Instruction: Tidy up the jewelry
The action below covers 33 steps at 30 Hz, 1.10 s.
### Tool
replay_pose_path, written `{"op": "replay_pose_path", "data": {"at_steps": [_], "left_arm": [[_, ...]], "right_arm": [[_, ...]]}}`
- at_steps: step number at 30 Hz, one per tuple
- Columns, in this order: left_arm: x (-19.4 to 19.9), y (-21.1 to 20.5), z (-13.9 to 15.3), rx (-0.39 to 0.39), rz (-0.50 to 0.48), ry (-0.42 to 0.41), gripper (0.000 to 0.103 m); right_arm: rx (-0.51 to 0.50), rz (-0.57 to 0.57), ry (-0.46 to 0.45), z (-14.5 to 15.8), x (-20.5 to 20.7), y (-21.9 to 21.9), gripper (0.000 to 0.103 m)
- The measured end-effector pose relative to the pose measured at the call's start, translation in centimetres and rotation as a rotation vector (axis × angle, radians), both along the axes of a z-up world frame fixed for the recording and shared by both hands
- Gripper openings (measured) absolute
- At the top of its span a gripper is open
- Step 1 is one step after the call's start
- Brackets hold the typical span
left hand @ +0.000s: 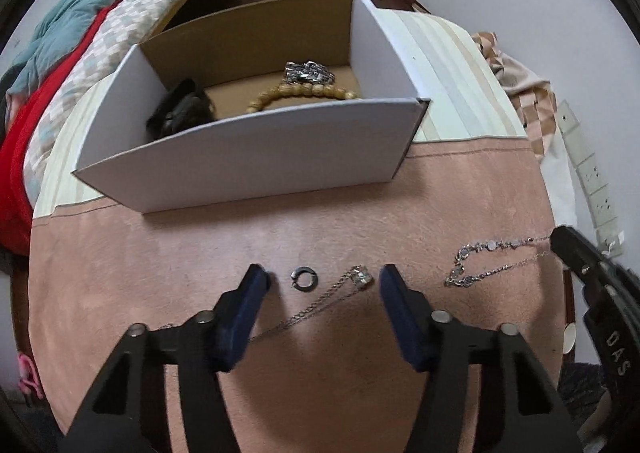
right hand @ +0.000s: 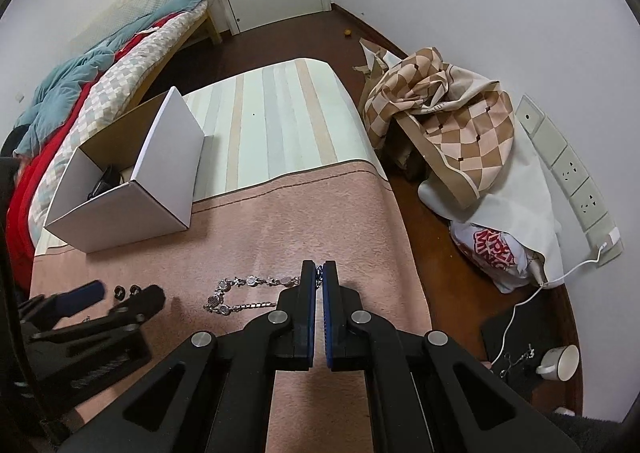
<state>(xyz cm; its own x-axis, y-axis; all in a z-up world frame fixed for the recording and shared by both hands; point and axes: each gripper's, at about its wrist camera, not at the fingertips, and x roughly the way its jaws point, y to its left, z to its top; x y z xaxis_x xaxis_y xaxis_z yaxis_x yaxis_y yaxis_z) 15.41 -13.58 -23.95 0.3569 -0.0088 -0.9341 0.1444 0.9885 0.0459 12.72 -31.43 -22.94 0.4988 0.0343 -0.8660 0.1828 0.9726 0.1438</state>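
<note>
Left gripper (left hand: pixel 322 279) spread wide around dark metal ring (left hand: pixel 299 279) and crystal pendant (left hand: pixel 362 277) at lower centre, right gripper (right hand: pixel 319 271) pinched on ornate silver chain (right hand: pixel 248 291), fuzzy pink cloth (left hand: pixel 200 253), white cardboard box (left hand: pixel 256 157) upper centre

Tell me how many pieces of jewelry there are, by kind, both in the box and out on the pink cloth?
Necklaces: 2, a pendant chain and a silver link necklace, both on the cloth
Rings: 1, a dark ring on the cloth
Bracelets: 2, a bead bracelet and a metal bracelet, both in the box
Total: 5
</note>
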Motion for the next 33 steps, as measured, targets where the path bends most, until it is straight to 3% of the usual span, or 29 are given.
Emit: {"op": "replay_pose_path", "data": {"at_steps": [1,3,6,16,25,33], "left_arm": [[0.0,-0.3,0.0,0.013,-0.012,-0.012,0.047],[0.0,-0.3,0.0,0.025,-0.030,-0.032,0.027],[0.1,-0.5,0.2,0.016,-0.050,-0.046,0.006],[-1.1,1.7,2.6,-0.069,-0.018,-0.067,0.006],[-1.9,6.7,8.6,-0.182,0.033,-0.099,0.006],[-0.4,9.4,16.2,-0.233,0.037,-0.204,0.006]], "right_arm": [[0.000,-0.001,0.000,0.0,0.0,0.0,0.003],[0.001,-0.005,0.000,0.0,0.0,0.0,0.003],[-0.003,-0.009,0.000,0.1,0.0,0.0,0.003],[0.039,0.005,-0.048,2.9,-0.5,0.3,0.003],[0.115,0.067,-0.131,8.5,-0.5,1.7,0.003],[0.169,0.139,-0.209,13.8,0.8,3.8,0.003]]}}
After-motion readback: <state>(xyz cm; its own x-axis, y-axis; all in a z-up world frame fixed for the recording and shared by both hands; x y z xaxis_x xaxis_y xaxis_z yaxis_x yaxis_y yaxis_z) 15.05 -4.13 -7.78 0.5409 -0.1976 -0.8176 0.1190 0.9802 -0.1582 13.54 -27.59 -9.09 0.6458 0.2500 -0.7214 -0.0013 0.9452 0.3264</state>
